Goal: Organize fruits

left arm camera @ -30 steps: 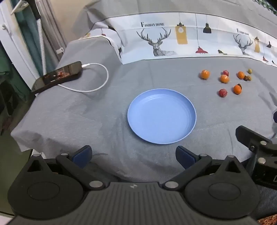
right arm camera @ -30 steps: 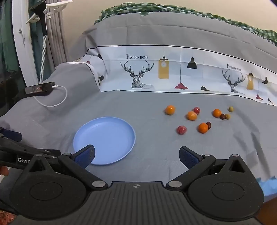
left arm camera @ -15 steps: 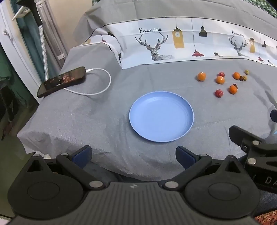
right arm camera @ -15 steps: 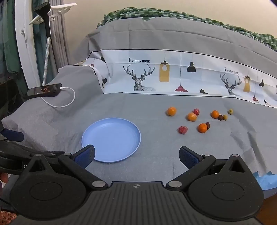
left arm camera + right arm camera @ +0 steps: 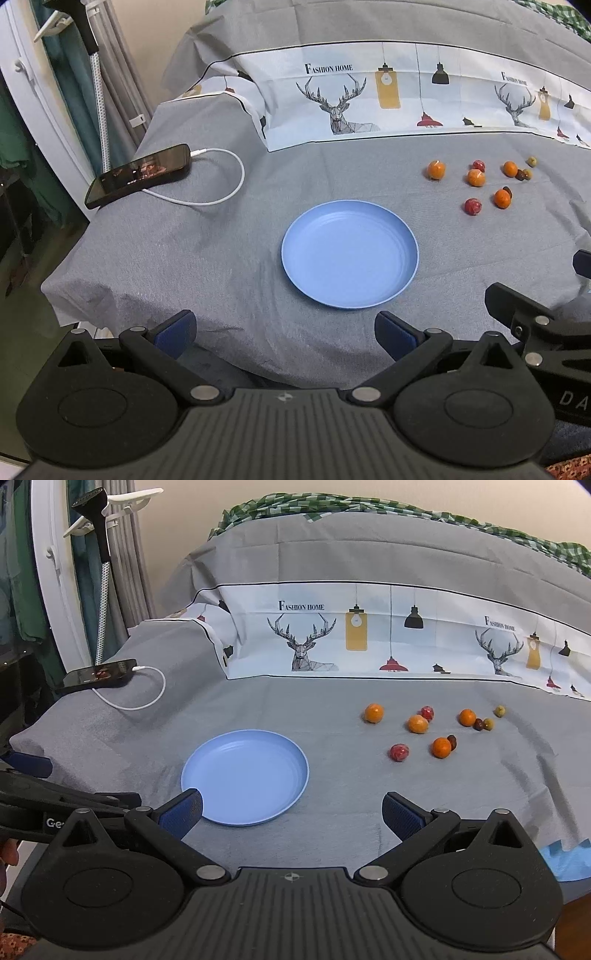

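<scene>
An empty blue plate (image 5: 350, 258) (image 5: 245, 775) lies on the grey cloth. Several small fruits lie loose to its far right: orange ones (image 5: 436, 170) (image 5: 373, 713), red ones (image 5: 473, 206) (image 5: 399, 752), small green ones (image 5: 499, 711) and dark ones (image 5: 452, 741). My left gripper (image 5: 284, 334) is open and empty, held near the front edge before the plate. My right gripper (image 5: 291, 814) is open and empty, near the plate's right front; part of it shows in the left wrist view (image 5: 532, 321). Part of the left gripper shows at the left of the right wrist view (image 5: 55, 805).
A black phone (image 5: 138, 179) (image 5: 99, 674) with a white charging cable (image 5: 221, 184) lies at the far left of the cloth. A patterned cloth with deer prints (image 5: 369, 99) rises behind. The surface's left edge drops off to the floor (image 5: 29, 314).
Both grippers have drawn back and risen a little, so the plate and fruits look smaller and farther. Nothing on the cloth has moved.
</scene>
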The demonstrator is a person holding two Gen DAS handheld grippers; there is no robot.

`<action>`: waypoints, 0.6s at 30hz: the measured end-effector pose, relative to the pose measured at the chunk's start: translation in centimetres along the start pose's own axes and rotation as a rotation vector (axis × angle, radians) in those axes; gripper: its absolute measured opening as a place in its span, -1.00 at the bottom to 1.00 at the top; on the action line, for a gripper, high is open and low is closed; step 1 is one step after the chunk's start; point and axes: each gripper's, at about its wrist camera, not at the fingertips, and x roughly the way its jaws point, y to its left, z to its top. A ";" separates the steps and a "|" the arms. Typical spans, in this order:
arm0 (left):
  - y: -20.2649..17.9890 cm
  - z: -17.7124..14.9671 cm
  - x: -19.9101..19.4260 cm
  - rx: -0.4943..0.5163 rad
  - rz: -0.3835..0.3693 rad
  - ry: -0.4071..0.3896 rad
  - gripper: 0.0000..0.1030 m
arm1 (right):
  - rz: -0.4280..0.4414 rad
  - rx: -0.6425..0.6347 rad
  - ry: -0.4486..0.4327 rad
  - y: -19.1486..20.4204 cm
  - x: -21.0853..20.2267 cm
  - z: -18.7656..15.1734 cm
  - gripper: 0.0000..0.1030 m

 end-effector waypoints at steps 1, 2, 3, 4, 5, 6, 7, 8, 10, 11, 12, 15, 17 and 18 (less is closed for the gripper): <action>0.1 0.0 0.0 -0.004 -0.004 0.003 0.99 | 0.001 0.001 -0.001 -0.1 0.0 0.0 0.99; 0.2 0.1 0.0 -0.006 -0.007 0.006 0.99 | 0.003 0.001 -0.004 -0.1 0.0 0.0 0.99; 0.2 0.1 0.0 -0.007 -0.009 0.003 0.99 | 0.005 0.002 -0.008 -0.1 -0.1 0.0 0.99; 0.3 0.1 -0.1 -0.006 -0.008 -0.001 0.99 | 0.006 0.002 -0.012 -0.1 -0.1 0.1 0.99; 0.3 0.0 -0.1 -0.002 -0.006 -0.003 0.99 | 0.008 0.001 -0.015 -0.1 -0.2 0.0 0.99; 0.3 0.1 -0.1 0.001 -0.005 -0.005 0.99 | 0.007 0.001 -0.019 -0.1 -0.3 0.1 0.99; 0.3 0.1 -0.2 0.003 -0.001 -0.007 0.99 | 0.008 0.001 -0.025 -0.1 -0.3 0.1 0.99; 0.3 0.1 -0.2 0.004 0.002 -0.006 0.99 | 0.009 0.002 -0.026 -0.1 -0.3 0.1 0.99; 0.2 0.1 -0.3 0.000 0.002 -0.006 0.99 | 0.014 0.005 -0.028 0.0 -0.3 0.1 0.99; 0.2 0.0 -0.3 -0.001 0.003 -0.005 0.99 | 0.016 0.005 -0.029 0.0 -0.3 0.1 0.99; 0.2 0.0 -0.3 -0.001 0.004 -0.004 0.99 | 0.016 0.004 -0.027 0.0 -0.2 0.1 0.99; 0.1 0.0 -0.2 -0.002 0.005 0.000 0.99 | 0.018 0.004 -0.022 0.1 -0.1 0.1 0.99; 0.0 0.1 -0.2 -0.002 0.007 0.003 0.99 | 0.019 0.006 -0.020 0.1 -0.1 0.1 0.99; 0.0 0.1 -0.2 -0.003 0.006 0.002 0.99 | 0.020 0.007 -0.018 0.0 0.0 0.1 0.99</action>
